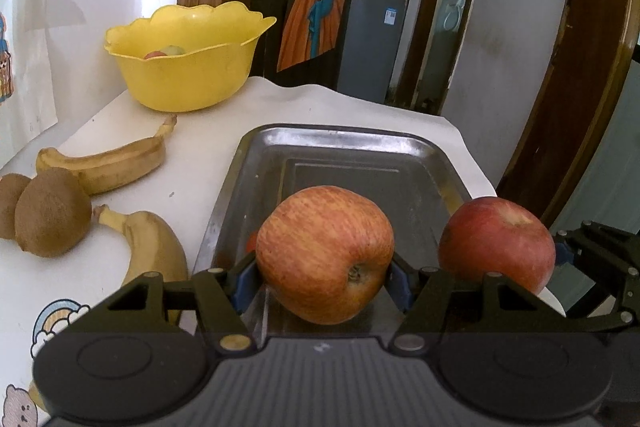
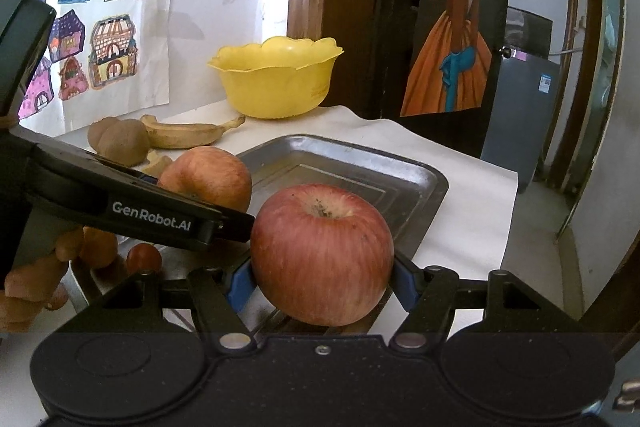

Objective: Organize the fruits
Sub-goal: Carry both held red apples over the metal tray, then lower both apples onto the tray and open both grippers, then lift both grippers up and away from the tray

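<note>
My left gripper (image 1: 322,281) is shut on a striped orange-red apple (image 1: 324,255), held by its sides low over the near end of a steel tray (image 1: 348,163). Blue pads press both flanks of the fruit. My right gripper (image 2: 322,283) is shut on a darker red apple (image 2: 322,255), stem hollow up, over the tray's (image 2: 360,167) near right corner. The two apples hang side by side; in the right wrist view the striped apple (image 2: 208,177) shows to the left behind the other gripper's black arm. A small red cherry tomato (image 2: 144,258) lies by the tray's near left edge.
A yellow scalloped bowl (image 1: 180,67) with some fruit in it stands at the table's far left corner. Left of the tray lie two bananas (image 1: 112,163) and two kiwis (image 1: 52,215). A person's fingers (image 2: 32,279) show at lower left. The table's right edge drops off beside the tray.
</note>
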A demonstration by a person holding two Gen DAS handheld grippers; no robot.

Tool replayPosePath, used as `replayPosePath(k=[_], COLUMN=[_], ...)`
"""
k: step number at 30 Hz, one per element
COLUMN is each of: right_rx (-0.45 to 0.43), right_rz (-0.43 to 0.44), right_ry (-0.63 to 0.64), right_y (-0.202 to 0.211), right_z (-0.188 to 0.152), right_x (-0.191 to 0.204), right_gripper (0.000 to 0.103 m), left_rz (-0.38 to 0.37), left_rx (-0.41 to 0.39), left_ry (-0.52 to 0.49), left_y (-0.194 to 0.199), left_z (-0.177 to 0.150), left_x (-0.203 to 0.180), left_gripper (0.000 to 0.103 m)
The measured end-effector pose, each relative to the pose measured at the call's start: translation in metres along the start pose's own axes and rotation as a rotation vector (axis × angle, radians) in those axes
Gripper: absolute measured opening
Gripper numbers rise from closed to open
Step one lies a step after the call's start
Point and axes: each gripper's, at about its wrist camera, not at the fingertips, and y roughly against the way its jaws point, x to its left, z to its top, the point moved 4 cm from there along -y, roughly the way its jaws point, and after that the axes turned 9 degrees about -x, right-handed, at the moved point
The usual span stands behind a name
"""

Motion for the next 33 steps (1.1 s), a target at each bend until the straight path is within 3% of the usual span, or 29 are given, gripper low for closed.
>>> replayPosePath(k=[6,14,24,29,33], right_rx=[0.024,0.013,-0.089,-0.166,-0.230], right_rz=[0.010,0.011,-0.025,-0.051,-0.075], right_ry=[0.024,0.008,-0.022,-0.046,-0.067], right_y=[-0.004,0.005,0.046,0.081,0.117], right_z=[-0.002,0.004,0.026,0.043,0.054], right_x=[0.005,0.004,0.011,0.022,0.033], right_gripper=[0.070,0.081,0.094,0.102,0.102], left_rz=[0.005,0.005,0.016,0.040,0.069], left_rx=[0.022,0.041,-0.067,-0.133,-0.201], left_ry=[0.000,-0.002,-0.018,0.015,0.024], left_y=[-0.002,0.002,0.042,0.074,0.107], left_z=[-0.003,-0.002,0.015,0.026,0.034], left_x=[0.000,0.000,-0.002,0.008,0.016], left_gripper=[0.068,0.070,0.085,0.096,0.102])
